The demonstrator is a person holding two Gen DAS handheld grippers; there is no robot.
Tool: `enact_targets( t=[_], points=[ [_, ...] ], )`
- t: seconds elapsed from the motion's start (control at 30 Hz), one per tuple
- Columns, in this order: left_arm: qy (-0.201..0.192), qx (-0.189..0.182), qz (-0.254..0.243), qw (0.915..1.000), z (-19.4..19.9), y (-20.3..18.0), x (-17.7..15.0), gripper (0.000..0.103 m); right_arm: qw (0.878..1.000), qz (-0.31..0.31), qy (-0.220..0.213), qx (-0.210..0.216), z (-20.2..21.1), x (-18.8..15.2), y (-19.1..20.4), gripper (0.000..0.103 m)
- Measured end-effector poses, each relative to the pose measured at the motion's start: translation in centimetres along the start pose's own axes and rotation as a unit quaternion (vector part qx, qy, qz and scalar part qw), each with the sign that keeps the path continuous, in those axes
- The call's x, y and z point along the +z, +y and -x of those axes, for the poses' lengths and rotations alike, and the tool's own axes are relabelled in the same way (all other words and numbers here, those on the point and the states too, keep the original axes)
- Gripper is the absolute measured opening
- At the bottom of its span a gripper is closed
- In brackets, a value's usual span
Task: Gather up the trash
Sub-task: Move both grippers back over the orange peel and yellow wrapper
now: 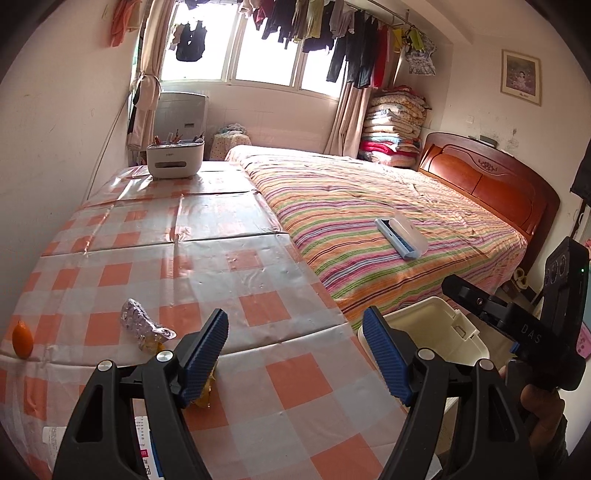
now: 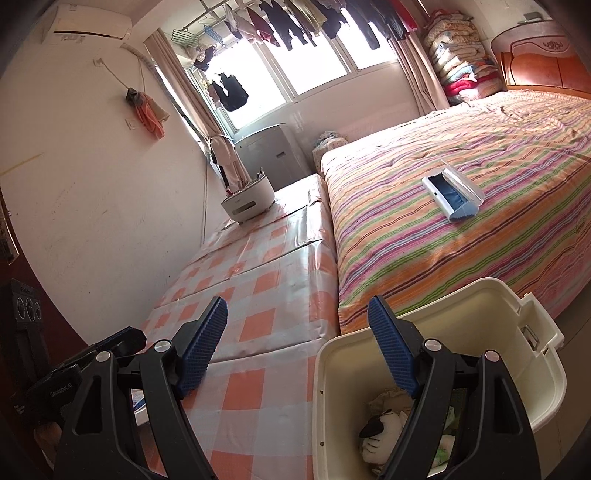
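Your left gripper (image 1: 295, 354) and right gripper (image 2: 297, 350) both hang with jaws released, nothing between them. Silver wrapper (image 1: 142, 326) lies just beside your left jaws on the checked counter (image 1: 207, 258); the counter's near half is bare. The bin (image 2: 436, 332) sits below your right jaws, against the bed (image 2: 461, 206). Farther off stands a white holder (image 1: 175, 159).

A lived-in home bedroom: a bed (image 1: 388, 206) with striped cover and wooden headboard (image 1: 491, 177), folded quilts (image 1: 395, 125) stacked in the corner, laundry (image 1: 332, 29) hanging over the window (image 1: 255, 55), curtains (image 1: 147, 74).
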State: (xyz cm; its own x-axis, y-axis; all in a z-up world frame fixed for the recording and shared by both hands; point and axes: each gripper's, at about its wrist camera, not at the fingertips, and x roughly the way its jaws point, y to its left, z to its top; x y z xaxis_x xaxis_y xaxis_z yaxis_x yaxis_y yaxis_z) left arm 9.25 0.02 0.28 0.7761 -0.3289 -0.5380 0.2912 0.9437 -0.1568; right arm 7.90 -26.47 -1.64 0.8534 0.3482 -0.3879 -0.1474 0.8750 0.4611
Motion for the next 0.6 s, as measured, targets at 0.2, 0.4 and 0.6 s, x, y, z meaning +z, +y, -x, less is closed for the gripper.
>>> enact_targets(
  t=[0.2,0.4,0.6],
  points=[
    [-0.011,0.033,0.033,0.9989,1.9,4.3,0.0,0.073,0.999,0.019,0.016,0.025,-1.8,-0.4,2.7,0.078],
    [-0.009,0.063,0.078,0.995,3.1,8.6,-0.5,0.073,0.997,0.04,0.043,0.042,-3.9,-1.3,5.2,0.078],
    [-0.005,0.083,0.105,0.991,3.9,11.6,-1.0,0.073,0.996,0.052,0.062,0.049,-5.1,-2.1,6.6,0.078]
  ],
)
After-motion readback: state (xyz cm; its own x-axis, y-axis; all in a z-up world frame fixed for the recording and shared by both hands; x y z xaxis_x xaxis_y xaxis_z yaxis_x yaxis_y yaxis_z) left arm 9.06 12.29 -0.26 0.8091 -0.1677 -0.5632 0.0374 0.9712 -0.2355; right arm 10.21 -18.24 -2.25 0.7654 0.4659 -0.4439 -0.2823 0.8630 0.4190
